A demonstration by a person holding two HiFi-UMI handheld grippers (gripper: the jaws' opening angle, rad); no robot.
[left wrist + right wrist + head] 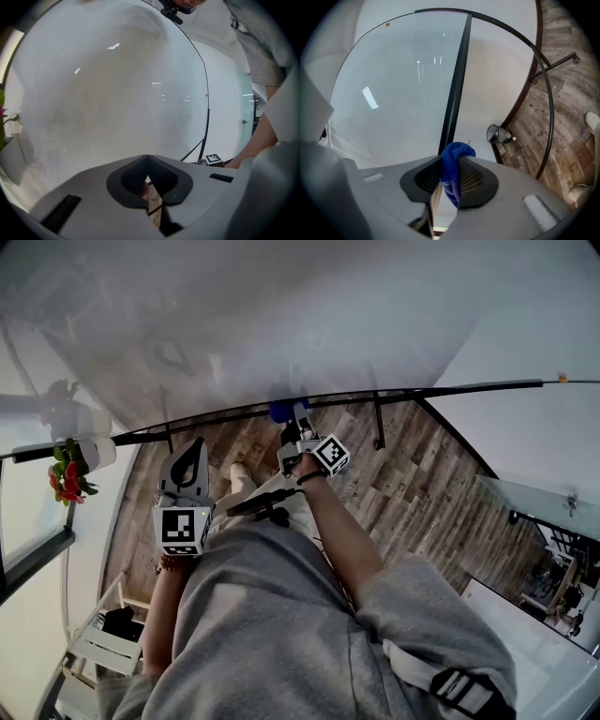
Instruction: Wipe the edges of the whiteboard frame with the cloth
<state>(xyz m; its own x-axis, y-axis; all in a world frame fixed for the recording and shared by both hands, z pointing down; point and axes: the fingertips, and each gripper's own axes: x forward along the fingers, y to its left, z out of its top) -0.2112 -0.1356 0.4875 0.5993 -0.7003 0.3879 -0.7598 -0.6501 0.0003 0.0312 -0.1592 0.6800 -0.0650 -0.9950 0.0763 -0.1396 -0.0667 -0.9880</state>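
Right claw: my right gripper (450, 160) is clamped tight on the blue cloth (458, 151); a wad bulges out past the tips and a tail hangs down between the pads
Cloth vs frame: straight ahead of that claw the black whiteboard frame (456, 79) runs away from the tips, and the cloth bunch sits right at its near end, touching it as far as I can tell
Head cam: same story, the right gripper (298, 435) is up against the frame (450, 389) with the cloth (284, 412) just past its tips on that black edge
Left claw: my left gripper (147, 158) has its jaws pressed together with nothing in them; only a sliver of floor shows through the slit below the tips
Left claw spot: from the head cam the left gripper (190, 457) sits off to the left of the right one, tips close under the frame, can't tell if they touch
Ahead of left claw: just the pale whiteboard (108, 93) with a few light reflections, and the other claw's marker cube (213, 158) peeking in on the right
Right of right claw: wood floor (562, 108) and a small dark cup-shaped thing (496, 134) by the wall, no idea what it is
Far left of both claws: a plant with red flowers (67, 479)
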